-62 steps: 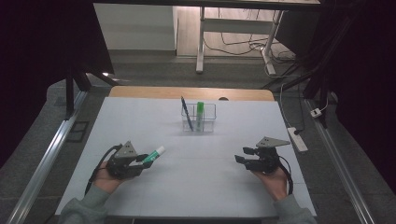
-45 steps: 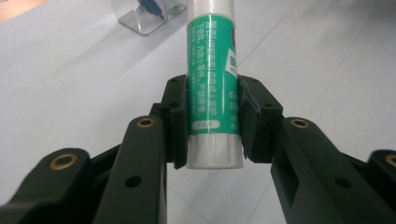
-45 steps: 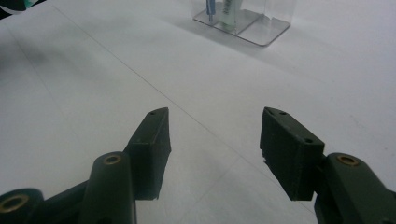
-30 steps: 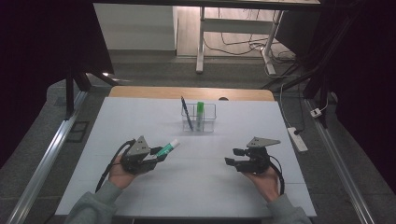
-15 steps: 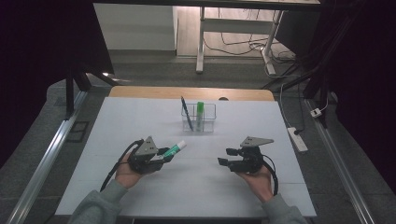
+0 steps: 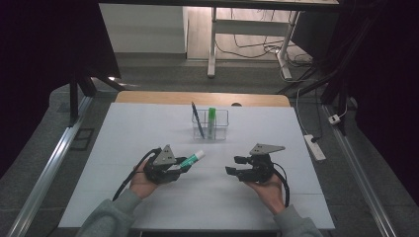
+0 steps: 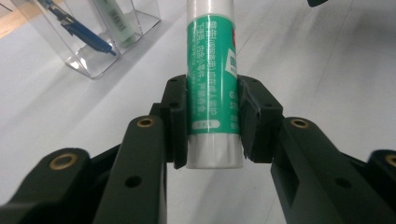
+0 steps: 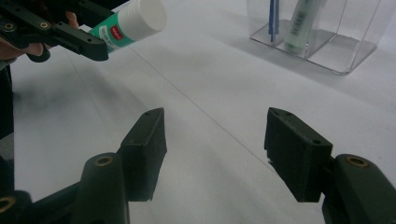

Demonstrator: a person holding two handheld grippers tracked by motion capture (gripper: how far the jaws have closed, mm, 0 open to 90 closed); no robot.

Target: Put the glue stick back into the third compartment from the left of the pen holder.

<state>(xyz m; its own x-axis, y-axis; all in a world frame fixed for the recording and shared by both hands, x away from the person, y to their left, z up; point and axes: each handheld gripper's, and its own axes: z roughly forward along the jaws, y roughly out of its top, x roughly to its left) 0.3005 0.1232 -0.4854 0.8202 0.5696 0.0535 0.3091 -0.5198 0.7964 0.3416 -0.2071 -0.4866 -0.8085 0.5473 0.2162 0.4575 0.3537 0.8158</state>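
Left tool clamps glue stick level, pointing right – right tool agape, empty.

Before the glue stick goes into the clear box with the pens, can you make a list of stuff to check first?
1. Left gripper clamped on the glue stick: ok, both pads press its green label.
2. Glue stick's white cap on: ok.
3. Right gripper out of the way: ok, jaws open, nothing between them, just bare table.
4. Free slot in the clear holder: cannot tell for sure; a blue pen and a green marker stand inside, and the side section looks free.
5. Glue stick pointing at the holder: not ok yet, it lies slanted and low, short of the holder.
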